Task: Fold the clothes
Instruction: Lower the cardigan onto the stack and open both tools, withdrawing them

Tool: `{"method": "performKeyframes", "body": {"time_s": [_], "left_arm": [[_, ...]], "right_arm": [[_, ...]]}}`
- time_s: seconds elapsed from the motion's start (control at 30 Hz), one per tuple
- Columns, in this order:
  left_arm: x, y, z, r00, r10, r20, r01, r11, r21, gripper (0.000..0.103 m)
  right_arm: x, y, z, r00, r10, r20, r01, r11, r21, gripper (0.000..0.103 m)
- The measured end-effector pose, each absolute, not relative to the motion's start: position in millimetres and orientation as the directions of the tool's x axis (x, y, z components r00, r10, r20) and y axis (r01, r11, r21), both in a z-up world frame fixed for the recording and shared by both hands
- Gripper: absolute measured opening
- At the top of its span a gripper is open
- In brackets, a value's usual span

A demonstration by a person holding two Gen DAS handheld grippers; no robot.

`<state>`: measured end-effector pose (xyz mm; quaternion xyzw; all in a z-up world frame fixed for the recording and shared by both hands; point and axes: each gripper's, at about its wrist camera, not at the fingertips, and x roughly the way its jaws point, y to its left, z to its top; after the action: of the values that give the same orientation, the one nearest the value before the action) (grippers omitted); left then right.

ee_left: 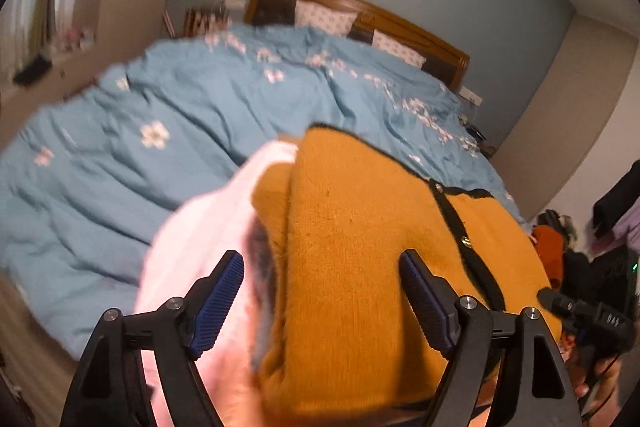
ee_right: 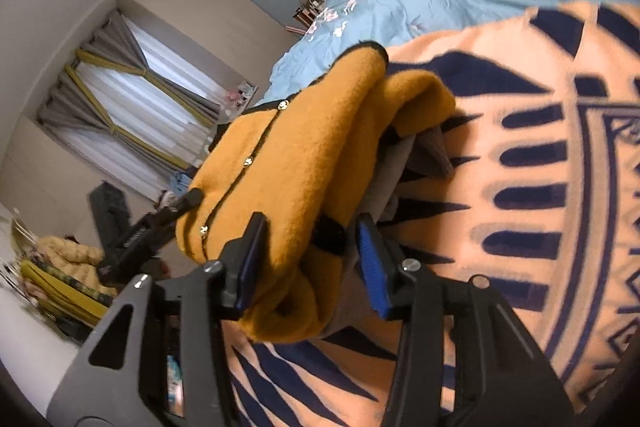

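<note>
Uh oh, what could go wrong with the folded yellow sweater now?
The yellow sweater lies between the jaws of the right gripper, so pulling away could drag it and undo the fold. The left gripper is open around it, so it isn't steadying anything. The sweater's layers look loose and puffy, so they might flop open.

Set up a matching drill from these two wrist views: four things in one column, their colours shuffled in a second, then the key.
Things:
1. cardigan
2. bedcover
3. headboard
4. patterned blanket

Colours:
A. brown wood
B. peach with navy shapes
C. mustard yellow with black trim
D. light blue with white flowers

Pairs: 1-C, 2-D, 3-A, 4-B
</note>
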<state>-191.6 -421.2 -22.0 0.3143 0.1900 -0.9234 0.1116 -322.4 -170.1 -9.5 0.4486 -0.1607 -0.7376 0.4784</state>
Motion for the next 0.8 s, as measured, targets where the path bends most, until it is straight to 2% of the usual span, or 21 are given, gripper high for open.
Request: {"method": "performKeyframes", "body": {"time_s": [0.1, 0.23, 0.43, 0.5, 0.6, 0.77, 0.8], "left_arm": [[-168.1, -403.1, -6.8, -0.807, -0.156, -0.570, 0.325, -0.923, -0.208, 0.082], [-149.1, -370.8, 1.9, -0.844, -0.172, -0.508, 0.267, -0.956, -0.119, 0.083], [-169.0, -341.0, -30.5, -0.786, -0.202, -0.584, 0.243, -0.970, 0.009, 0.085], [-177.2, -335.5, -44.2, -0.755, -0.226, -0.615, 0.250, -0.967, 0.048, 0.085], [-178.2, -339.8, -54.8, -0.734, -0.213, -0.644, 0.266, -0.964, 0.016, 0.085], [-160.3, -337.0, -44.4, -0.762, -0.205, -0.615, 0.275, -0.961, -0.020, 0.085], [-154.7, -335.4, -40.5, -0.771, -0.196, -0.605, 0.273, -0.961, -0.036, 0.085]], "right_arm": [[-307.9, -169.3, 10.9, -0.210, -0.824, -0.526, 0.643, -0.522, 0.560, 0.048], [-270.9, -177.0, 34.8, -0.306, -0.798, -0.519, 0.777, -0.524, 0.348, 0.048], [-233.6, -216.4, 21.3, -0.400, -0.710, -0.580, 0.851, -0.523, 0.052, 0.048], [-233.9, -223.4, 12.3, -0.421, -0.683, -0.597, 0.849, -0.528, 0.006, 0.048], [-236.9, -222.6, 5.5, -0.418, -0.682, -0.600, 0.847, -0.531, 0.013, 0.048], [-234.1, -212.3, 10.6, -0.421, -0.691, -0.588, 0.850, -0.527, 0.012, 0.048], [-231.1, -209.8, 12.4, -0.416, -0.698, -0.584, 0.852, -0.524, 0.019, 0.053]]}}
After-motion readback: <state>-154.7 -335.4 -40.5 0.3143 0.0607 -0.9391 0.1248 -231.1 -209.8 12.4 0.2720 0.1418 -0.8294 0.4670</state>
